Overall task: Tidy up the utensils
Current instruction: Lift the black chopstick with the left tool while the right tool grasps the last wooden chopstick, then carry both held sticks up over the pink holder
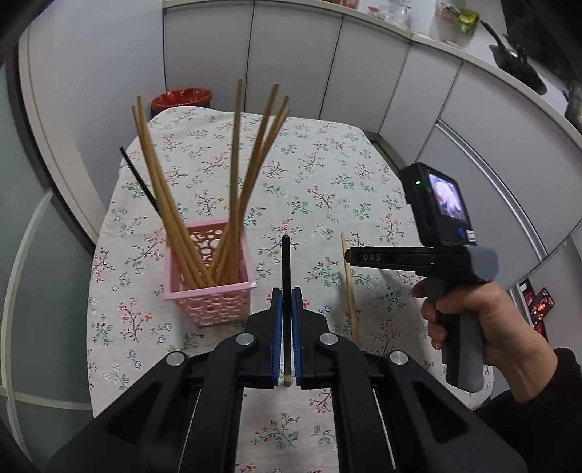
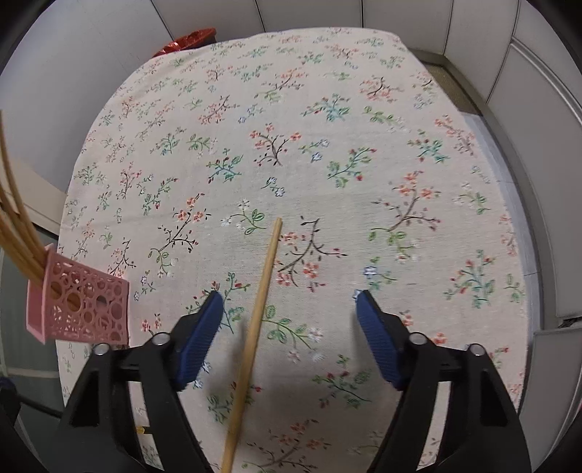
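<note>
My left gripper (image 1: 286, 291) is shut on a black chopstick (image 1: 286, 269), held above the table just right of a pink perforated basket (image 1: 211, 291). The basket holds several wooden chopsticks (image 1: 232, 182) and one black chopstick (image 1: 140, 180) standing upright. My right gripper (image 2: 289, 302) is open, hovering over a single wooden chopstick (image 2: 254, 327) that lies on the floral tablecloth between its fingers. That chopstick also shows in the left wrist view (image 1: 349, 287), beneath the right gripper (image 1: 349, 256). The basket sits at the far left of the right wrist view (image 2: 80, 309).
The table (image 2: 327, 127) has a floral cloth and a rounded edge. A red-lined bin (image 1: 182, 99) stands behind it. White cabinets surround the table, with a counter of kitchen items (image 1: 454, 18) at the upper right.
</note>
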{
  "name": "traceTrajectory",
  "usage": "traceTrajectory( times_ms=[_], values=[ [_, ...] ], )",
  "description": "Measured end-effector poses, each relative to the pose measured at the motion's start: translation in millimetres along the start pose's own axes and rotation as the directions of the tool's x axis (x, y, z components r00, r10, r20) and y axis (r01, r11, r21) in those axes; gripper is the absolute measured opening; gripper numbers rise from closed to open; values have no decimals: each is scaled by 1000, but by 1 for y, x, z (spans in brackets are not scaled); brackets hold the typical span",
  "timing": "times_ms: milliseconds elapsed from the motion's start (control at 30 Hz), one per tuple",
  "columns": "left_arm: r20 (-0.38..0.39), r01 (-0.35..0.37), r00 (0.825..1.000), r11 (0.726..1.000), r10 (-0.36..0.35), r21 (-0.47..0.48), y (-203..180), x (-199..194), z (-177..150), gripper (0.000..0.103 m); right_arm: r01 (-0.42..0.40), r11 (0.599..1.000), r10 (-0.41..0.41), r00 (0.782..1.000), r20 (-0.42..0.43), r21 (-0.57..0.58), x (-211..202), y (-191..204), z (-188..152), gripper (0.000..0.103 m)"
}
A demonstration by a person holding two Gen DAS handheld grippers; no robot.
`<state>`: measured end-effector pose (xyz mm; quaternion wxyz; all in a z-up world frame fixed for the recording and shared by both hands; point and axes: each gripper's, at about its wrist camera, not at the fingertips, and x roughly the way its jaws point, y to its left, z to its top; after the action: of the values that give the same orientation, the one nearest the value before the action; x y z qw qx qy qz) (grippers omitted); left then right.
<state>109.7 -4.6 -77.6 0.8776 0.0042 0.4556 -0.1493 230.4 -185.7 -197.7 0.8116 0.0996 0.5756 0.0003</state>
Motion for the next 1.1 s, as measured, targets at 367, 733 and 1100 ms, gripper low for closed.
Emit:
traceTrajectory(
  times_ms=[367, 733, 1100],
  values=[
    [21, -7, 1000, 1000, 8, -21, 15, -9, -4, 5, 58, 998, -58, 998, -19, -30, 27, 19, 8, 18],
    [52, -12, 999, 1000, 14, -26, 18, -16, -2, 5, 21, 1000, -22, 1000, -10, -23, 20, 14, 3, 5],
    [111, -3, 994, 1000, 6, -25, 14, -32, 1, 5, -20, 999, 25, 992, 121, -42, -40, 9, -8, 5]
  ],
)
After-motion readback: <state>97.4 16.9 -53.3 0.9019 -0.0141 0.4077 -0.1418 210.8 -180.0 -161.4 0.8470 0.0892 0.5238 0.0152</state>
